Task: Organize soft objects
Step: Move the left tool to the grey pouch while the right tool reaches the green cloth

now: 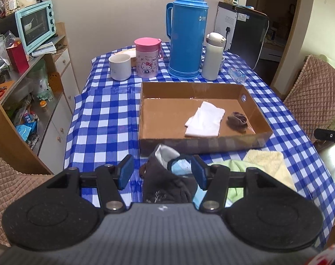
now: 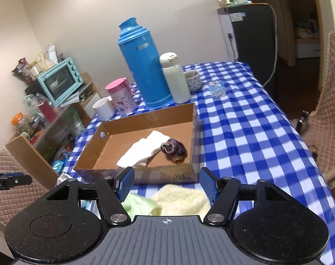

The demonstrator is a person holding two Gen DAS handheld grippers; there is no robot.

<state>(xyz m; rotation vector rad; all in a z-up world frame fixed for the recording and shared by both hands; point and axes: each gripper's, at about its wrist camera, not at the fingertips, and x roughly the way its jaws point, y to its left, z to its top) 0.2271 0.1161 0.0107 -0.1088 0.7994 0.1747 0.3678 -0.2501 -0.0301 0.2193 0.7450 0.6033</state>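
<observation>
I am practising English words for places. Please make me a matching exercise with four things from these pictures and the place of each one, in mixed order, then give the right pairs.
Things
1. white cloth
2. yellow towel
3. blue thermos
4. dark sock

Places
A. on the tablecloth, below the open right gripper
B. standing behind the cardboard box
C. lying inside the cardboard box
D. on the tablecloth, below the open left gripper

Pairs: 1-C, 2-A, 3-B, 4-D
</observation>
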